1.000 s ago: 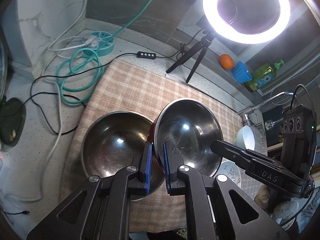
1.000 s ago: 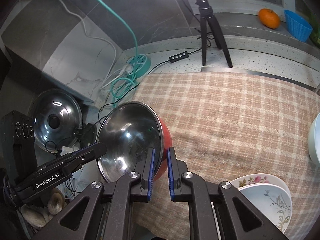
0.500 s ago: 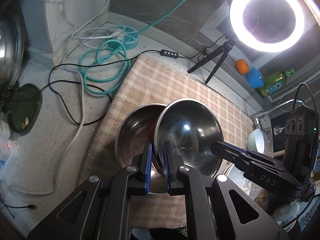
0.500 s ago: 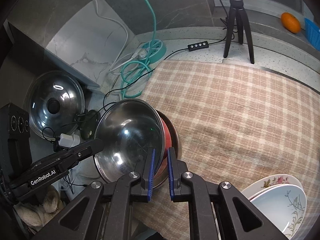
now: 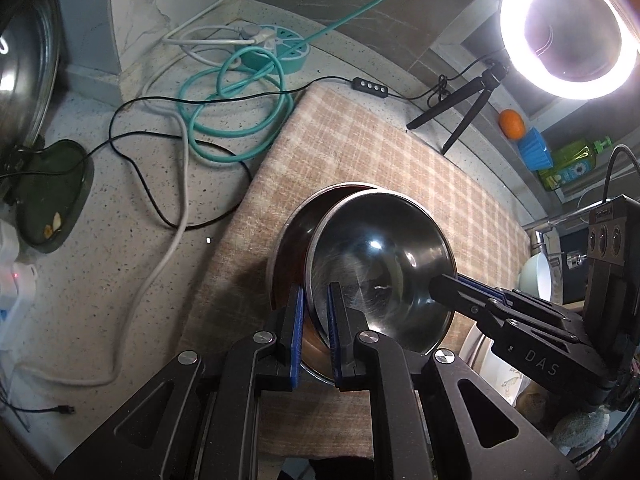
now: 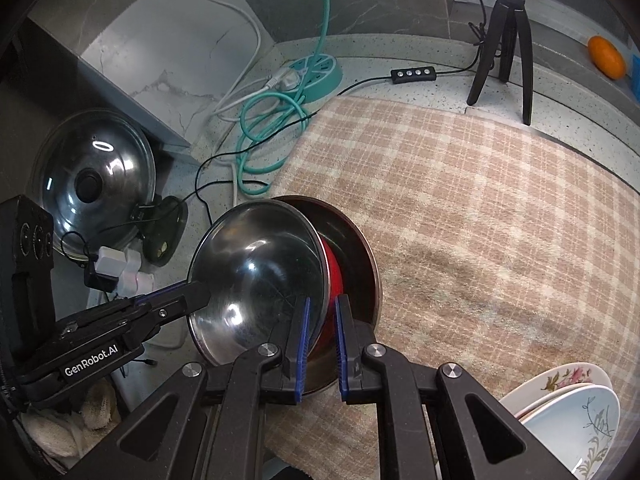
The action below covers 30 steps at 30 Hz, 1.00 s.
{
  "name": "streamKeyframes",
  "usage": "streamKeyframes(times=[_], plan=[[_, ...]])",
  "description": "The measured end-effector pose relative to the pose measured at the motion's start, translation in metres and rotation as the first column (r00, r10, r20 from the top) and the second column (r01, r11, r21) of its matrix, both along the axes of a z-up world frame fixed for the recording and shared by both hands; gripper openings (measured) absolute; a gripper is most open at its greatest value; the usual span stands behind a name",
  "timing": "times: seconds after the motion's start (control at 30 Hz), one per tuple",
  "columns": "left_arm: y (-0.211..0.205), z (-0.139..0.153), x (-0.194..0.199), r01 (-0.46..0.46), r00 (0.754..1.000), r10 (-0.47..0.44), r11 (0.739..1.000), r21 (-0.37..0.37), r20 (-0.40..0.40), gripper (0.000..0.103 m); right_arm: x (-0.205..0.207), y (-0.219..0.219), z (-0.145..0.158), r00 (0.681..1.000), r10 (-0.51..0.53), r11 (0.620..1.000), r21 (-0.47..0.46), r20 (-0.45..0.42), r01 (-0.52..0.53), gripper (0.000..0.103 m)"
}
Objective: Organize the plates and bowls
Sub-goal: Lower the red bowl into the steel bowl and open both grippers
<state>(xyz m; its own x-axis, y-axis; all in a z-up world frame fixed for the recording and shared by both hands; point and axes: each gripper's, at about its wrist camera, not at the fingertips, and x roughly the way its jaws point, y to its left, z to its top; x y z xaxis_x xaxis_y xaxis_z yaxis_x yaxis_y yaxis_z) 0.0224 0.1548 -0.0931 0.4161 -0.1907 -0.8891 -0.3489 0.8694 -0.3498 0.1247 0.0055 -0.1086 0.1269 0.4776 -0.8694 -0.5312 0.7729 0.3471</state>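
A steel bowl with a red outside [image 5: 380,264] [image 6: 256,276] hangs tilted over a second steel bowl [image 5: 296,236] [image 6: 356,252] that rests on the checked cloth. My left gripper [image 5: 314,332] is shut on the near rim of the red-backed bowl. My right gripper [image 6: 320,340] is shut on its opposite rim and also shows in the left wrist view [image 5: 444,284]. The left gripper shows in the right wrist view [image 6: 192,296]. Flowered plates [image 6: 572,408] are stacked at the cloth's near right.
Checked cloth [image 6: 480,208] covers the counter. Teal cable coil [image 5: 236,112] and power strip [image 5: 280,44] lie left of it. A ring light on a tripod [image 5: 568,28], an orange [image 5: 512,124], a blue cup [image 5: 534,154] and a pot lid [image 6: 96,184] stand around.
Both grippers carried the red-backed bowl leftward until it sits over the second steel bowl, which was beside it before. Both grips stayed shut.
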Motion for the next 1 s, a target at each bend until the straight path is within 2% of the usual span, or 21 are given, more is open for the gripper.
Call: streamKeyframes(times=[0.47, 0.73, 1.0], plan=[[-0.007, -0.015, 0.008, 0.027, 0.999, -0.024, 0.998, 0.063, -0.038, 0.01, 0.002, 0.012, -0.02, 1.0, 0.022, 0.996, -0.083, 0.022, -0.02, 0.011], [-0.009, -0.016, 0.01, 0.033, 0.999, -0.03, 0.995, 0.095, -0.039, 0.009, -0.001, 0.019, -0.02, 0.996, 0.047, 0.992, -0.119, 0.071, -0.038, 0.011], [-0.008, -0.016, 0.011, 0.034, 0.998, -0.029, 0.995, 0.091, -0.047, 0.01, -0.002, 0.023, -0.02, 0.993, 0.073, 0.988, -0.144, 0.091, -0.059, 0.014]])
